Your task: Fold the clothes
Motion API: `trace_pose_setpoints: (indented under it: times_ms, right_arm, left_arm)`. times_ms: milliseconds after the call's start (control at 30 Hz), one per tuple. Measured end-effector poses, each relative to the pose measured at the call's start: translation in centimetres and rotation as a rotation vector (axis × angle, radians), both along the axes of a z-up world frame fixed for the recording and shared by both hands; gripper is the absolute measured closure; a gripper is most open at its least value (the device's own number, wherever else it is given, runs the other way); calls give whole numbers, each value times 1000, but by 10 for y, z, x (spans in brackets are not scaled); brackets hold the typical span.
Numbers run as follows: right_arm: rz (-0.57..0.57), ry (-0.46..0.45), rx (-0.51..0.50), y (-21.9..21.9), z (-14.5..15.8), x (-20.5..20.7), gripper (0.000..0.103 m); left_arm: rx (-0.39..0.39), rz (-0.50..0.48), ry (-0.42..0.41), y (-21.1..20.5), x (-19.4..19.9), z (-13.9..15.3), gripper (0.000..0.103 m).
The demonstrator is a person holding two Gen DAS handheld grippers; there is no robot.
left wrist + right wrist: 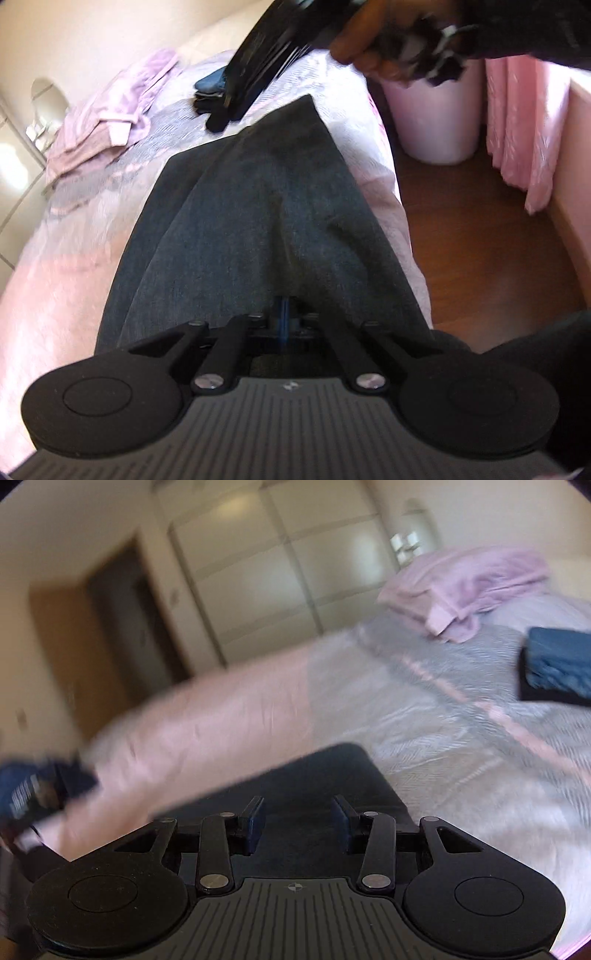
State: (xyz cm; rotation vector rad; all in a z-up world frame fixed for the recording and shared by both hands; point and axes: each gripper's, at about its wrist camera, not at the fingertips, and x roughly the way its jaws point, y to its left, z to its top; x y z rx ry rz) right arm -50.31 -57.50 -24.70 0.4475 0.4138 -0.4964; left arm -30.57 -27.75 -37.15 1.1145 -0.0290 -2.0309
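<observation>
A dark grey garment (255,206) lies stretched along the bed (74,266), its far end pointed. My left gripper (284,317) is shut on its near edge, and the cloth drapes over the fingers. My right gripper (299,823) is open and empty, hovering just above the same dark garment (325,775). In the left wrist view the right gripper (258,66) shows at the top, held by a hand above the garment's far end.
A crumpled pink garment (107,122) (461,587) lies at the far end of the bed. A folded stack of blue and black clothes (212,92) (557,664) sits beside it. A white bin (436,114), a pink curtain (517,125) and wooden floor (480,251) lie to the right.
</observation>
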Motion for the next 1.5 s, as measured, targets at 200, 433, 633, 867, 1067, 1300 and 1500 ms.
trace_pose_setpoints:
  times_ms: [200, 433, 633, 867, 1067, 1300, 1500]
  right_arm:
    - [146, 289, 1, -28, -23, 94, 60]
    - [123, 307, -92, -33, -22, 142, 60]
    - [169, 190, -165, 56, 20, 101, 51]
    - [-199, -5, 121, 106, -18, -9, 34]
    - [-406, -228, 387, 92, -69, -39, 27]
    - [-474, -307, 430, 56, -98, -37, 27]
    - [-410, -261, 425, 35, -86, -33, 53]
  left_arm:
    - [-33, 12, 48, 9, 8, -3, 103]
    - [-93, 78, 137, 19, 44, 13, 55]
    - [-273, 58, -144, 16, 102, 14, 40]
    - [-139, 100, 30, -51, 143, 36, 40]
    - [-217, -139, -132, -42, 112, 12, 41]
    - [-223, -122, -102, -45, 122, -5, 45]
    - [-231, -88, -84, -24, 123, -8, 48]
